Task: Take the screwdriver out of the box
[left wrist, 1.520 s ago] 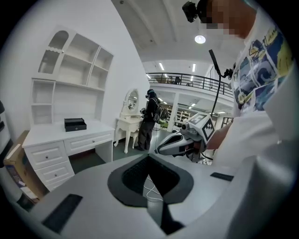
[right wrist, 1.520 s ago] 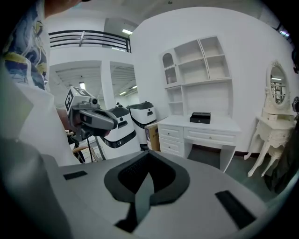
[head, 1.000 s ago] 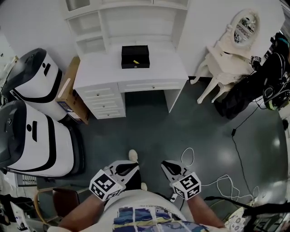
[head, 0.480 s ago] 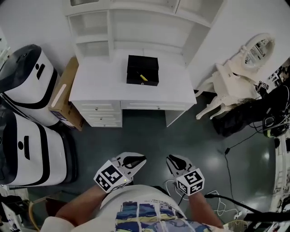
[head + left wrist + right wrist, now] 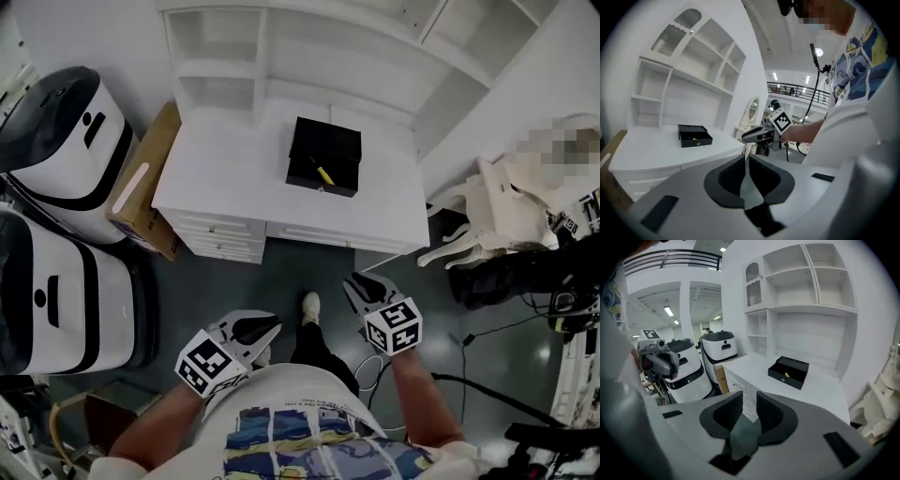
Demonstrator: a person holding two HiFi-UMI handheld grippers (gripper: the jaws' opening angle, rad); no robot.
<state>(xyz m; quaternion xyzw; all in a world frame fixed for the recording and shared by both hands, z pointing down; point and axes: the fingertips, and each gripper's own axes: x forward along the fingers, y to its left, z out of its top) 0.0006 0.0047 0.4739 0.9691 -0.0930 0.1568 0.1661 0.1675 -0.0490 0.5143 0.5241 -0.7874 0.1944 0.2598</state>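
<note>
A black box (image 5: 323,155) stands open on the white desk (image 5: 225,187), a good way ahead of both grippers. Inside it lies a screwdriver (image 5: 324,174) with a yellow handle, also seen as a small yellow spot (image 5: 787,375) in the right gripper view. My left gripper (image 5: 267,323) hangs over the dark floor in front of the desk drawers, jaws shut on nothing (image 5: 746,157). My right gripper (image 5: 354,281) is nearer the desk's front edge; its jaws are opening, with a gap and nothing between them (image 5: 749,397).
Two large white and black machines (image 5: 56,141) stand at the left, with a cardboard box (image 5: 145,187) between them and the desk. Shelves (image 5: 309,47) rise behind the desk. A white chair (image 5: 497,220), a black bag (image 5: 525,272) and floor cables (image 5: 469,384) lie to the right.
Both grippers and the person have come closer to the desk, so the box looks larger and nearer. The right jaws have parted from shut.
</note>
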